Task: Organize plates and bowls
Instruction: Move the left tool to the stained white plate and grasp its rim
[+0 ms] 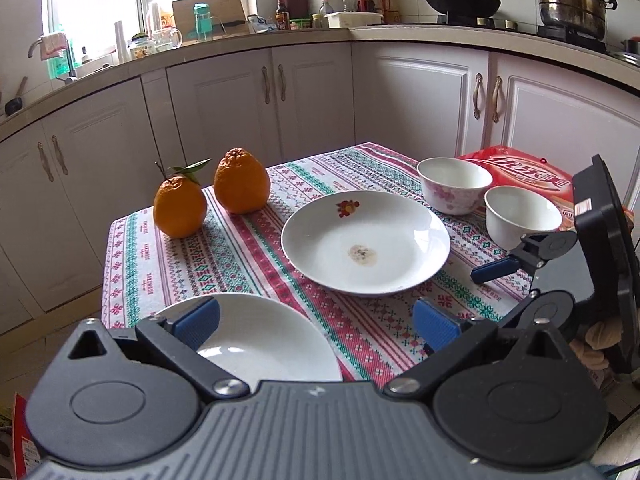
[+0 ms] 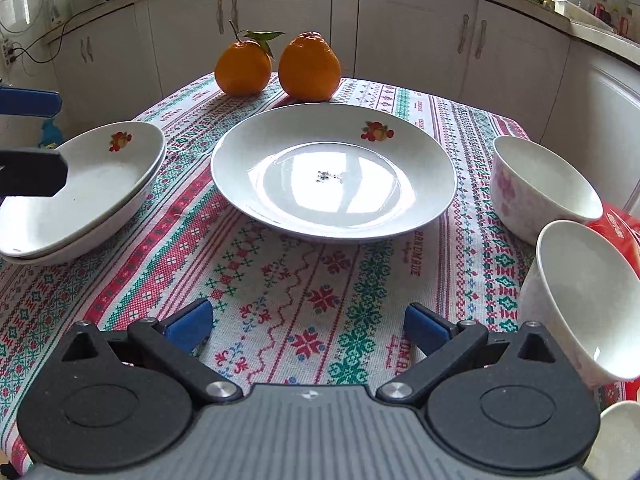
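Blue-padded fingers of the left gripper point(image 1: 316, 322) stand spread wide at the bottom of the left wrist view, released and grasping nothing; its left pad point(image 1: 198, 320) overlaps the rim of the stacked plates point(image 1: 264, 344), which lie at the lower left of that frame, at the near corner of the patterned tablecloth point(image 1: 240, 256). In the right wrist view the right gripper point(image 2: 308, 326) is likewise released, jaws apart over bare cloth at the lower centre, touching no dish. Just beyond it, in the middle of that frame, sits the large plate point(image 2: 332, 172), alone and flat, with a fruit print on its rim and dark specks at its centre; open cloth separates it from the gripper. At the left edge the stacked plates point(image 2: 92, 188) appear as two nested dishes, tilted, near the table's left side, with part of the left gripper overlapping them. At the right edge a plain white bowl point(image 2: 580, 300) stands nearest, by a red package point(image 2: 618, 220); behind it is a pink-flowered bowl point(image 2: 544, 188), close to the large plate's right rim but apart. Farthest on the cloth, two oranges point(image 2: 276, 66) stand side by side at the upper centre, just behind the large plate, with white cabinets point(image 2: 400, 20) beyond the table edge.
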Demonstrator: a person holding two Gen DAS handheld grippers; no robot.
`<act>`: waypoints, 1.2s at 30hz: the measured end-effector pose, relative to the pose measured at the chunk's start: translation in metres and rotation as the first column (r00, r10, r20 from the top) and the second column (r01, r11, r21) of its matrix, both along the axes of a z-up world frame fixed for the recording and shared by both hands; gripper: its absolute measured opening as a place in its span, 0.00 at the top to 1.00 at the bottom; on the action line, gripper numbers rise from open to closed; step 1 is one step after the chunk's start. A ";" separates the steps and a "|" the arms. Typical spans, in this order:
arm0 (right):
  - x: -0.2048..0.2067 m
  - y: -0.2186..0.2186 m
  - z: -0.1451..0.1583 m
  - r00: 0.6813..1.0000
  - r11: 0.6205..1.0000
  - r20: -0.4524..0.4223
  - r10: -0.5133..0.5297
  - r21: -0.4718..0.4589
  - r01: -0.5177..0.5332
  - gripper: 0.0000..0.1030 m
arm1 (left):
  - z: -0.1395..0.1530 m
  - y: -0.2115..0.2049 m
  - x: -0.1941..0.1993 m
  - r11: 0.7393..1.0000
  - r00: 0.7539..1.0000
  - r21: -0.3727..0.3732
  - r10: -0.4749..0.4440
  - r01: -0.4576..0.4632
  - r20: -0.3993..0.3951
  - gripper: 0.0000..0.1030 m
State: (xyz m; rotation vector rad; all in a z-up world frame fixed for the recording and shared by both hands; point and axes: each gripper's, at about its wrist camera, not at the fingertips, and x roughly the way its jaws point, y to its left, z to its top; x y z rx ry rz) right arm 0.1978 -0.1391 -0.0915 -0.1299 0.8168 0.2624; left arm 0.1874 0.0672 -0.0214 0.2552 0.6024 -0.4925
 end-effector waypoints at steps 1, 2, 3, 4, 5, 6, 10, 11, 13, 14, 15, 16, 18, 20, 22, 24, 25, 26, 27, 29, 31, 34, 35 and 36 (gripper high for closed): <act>0.003 0.000 0.000 1.000 1.000 0.002 -0.006 0.001 0.006 0.00 | 0.001 -0.002 0.007 1.000 1.000 0.006 -0.004 0.004 0.001 0.01; 0.005 -0.001 -0.001 1.000 1.000 0.002 -0.010 0.003 0.010 0.00 | 0.001 -0.004 0.013 1.000 1.000 0.013 -0.004 0.004 0.006 0.01; 0.008 -0.001 -0.001 1.000 1.000 0.003 -0.017 0.004 0.017 0.00 | 0.002 -0.005 0.018 1.000 1.000 0.019 -0.004 0.004 0.010 0.01; 0.011 -0.002 -0.001 1.000 1.000 0.004 -0.026 0.005 0.026 0.00 | 0.004 -0.006 0.025 1.000 1.000 0.023 -0.001 0.001 0.015 0.01; 0.014 -0.002 -0.001 0.999 0.999 0.002 -0.036 0.005 0.036 0.00 | 0.005 -0.007 0.031 1.000 1.000 0.023 -0.002 0.002 0.017 0.01; 0.017 -0.002 -0.001 0.999 0.999 0.003 -0.043 0.006 0.043 0.00 | 0.007 -0.007 0.035 1.000 1.000 0.022 -0.006 0.005 0.020 0.01; 0.021 -0.003 -0.002 0.999 0.999 0.013 -0.051 0.008 0.051 0.00 | 0.012 -0.012 0.054 0.999 0.999 0.041 -0.029 0.028 0.037 0.01; 0.022 -0.003 -0.003 0.999 0.999 0.015 -0.052 0.008 0.052 0.00 | 0.013 -0.014 0.057 0.998 0.998 0.046 -0.040 0.038 0.038 0.01; 0.024 -0.003 -0.003 0.998 0.998 0.017 -0.055 0.008 0.055 0.00 | 0.013 -0.019 0.066 0.997 0.998 0.053 -0.060 0.058 0.034 0.01; 0.025 -0.003 -0.003 0.998 0.998 0.017 -0.056 0.008 0.056 0.00 | 0.013 -0.022 0.070 0.996 0.997 0.057 -0.065 0.063 0.031 0.01; 0.027 -0.003 -0.003 0.998 0.998 0.015 -0.056 0.008 0.056 0.00 | 0.013 -0.025 0.075 0.995 0.997 0.060 -0.076 0.075 0.024 0.01; 0.028 -0.003 -0.003 0.998 0.998 0.013 -0.058 0.007 0.058 0.00 | 0.013 -0.029 0.080 0.994 0.996 0.062 -0.090 0.089 0.019 0.01; 0.030 -0.003 -0.003 0.998 0.998 0.013 -0.061 0.007 0.061 0.00 | 0.011 -0.036 0.088 0.992 0.994 0.068 -0.109 0.109 0.006 0.01; 0.032 -0.002 -0.003 0.998 0.998 0.012 -0.066 0.006 0.066 0.00 | 0.009 -0.042 0.100 0.988 0.991 0.074 -0.133 0.134 -0.015 0.01; 0.033 -0.002 -0.004 0.997 0.997 0.012 -0.071 0.005 0.071 0.00 | 0.006 -0.048 0.114 0.984 0.987 0.079 -0.156 0.159 -0.045 0.01; 0.033 -0.002 -0.004 0.997 0.997 0.013 -0.076 0.005 0.076 0.00 | 0.003 -0.054 0.129 0.981 0.982 0.080 -0.173 0.179 -0.079 0.01; 0.033 -0.002 -0.004 0.997 0.997 0.015 -0.077 0.005 0.077 0.00 | 0.000 -0.058 0.137 0.979 0.979 0.081 -0.178 0.186 -0.097 0.01; 0.034 -0.002 -0.004 0.997 0.997 0.018 -0.080 0.005 0.080 0.00 | -0.003 -0.061 0.145 0.976 0.975 0.085 -0.189 0.199 -0.118 0.01; 0.034 -0.001 -0.004 0.996 0.997 0.021 -0.082 0.005 0.082 0.00 | -0.006 -0.064 0.152 0.973 0.970 0.090 -0.200 0.213 -0.137 0.01; 0.033 -0.001 -0.005 0.996 0.996 0.027 -0.084 0.006 0.084 0.00 | -0.013 -0.071 0.165 0.969 0.964 0.094 -0.212 0.229 -0.161 0.01; 0.035 0.000 -0.005 0.996 0.996 0.032 -0.086 0.007 0.086 0.00 | -0.020 -0.076 0.177 0.963 0.953 0.100 -0.229 0.252 -0.196 0.01; 0.036 0.000 -0.005 0.996 0.996 0.035 -0.084 0.008 0.084 0.00 | -0.031 -0.083 0.194 0.957 0.939 0.101 -0.239 0.270 -0.249 0.01; 0.036 0.000 -0.005 0.996 0.997 0.036 -0.083 0.008 0.083 0.00 | -0.035 -0.086 0.199 0.954 0.930 0.101 -0.248 0.284 -0.272 0.01; 0.037 0.001 -0.006 0.996 0.997 0.037 -0.081 0.008 0.081 0.00 | -0.037 -0.087 0.203 0.951 0.923 0.101 -0.253 0.292 -0.291 0.01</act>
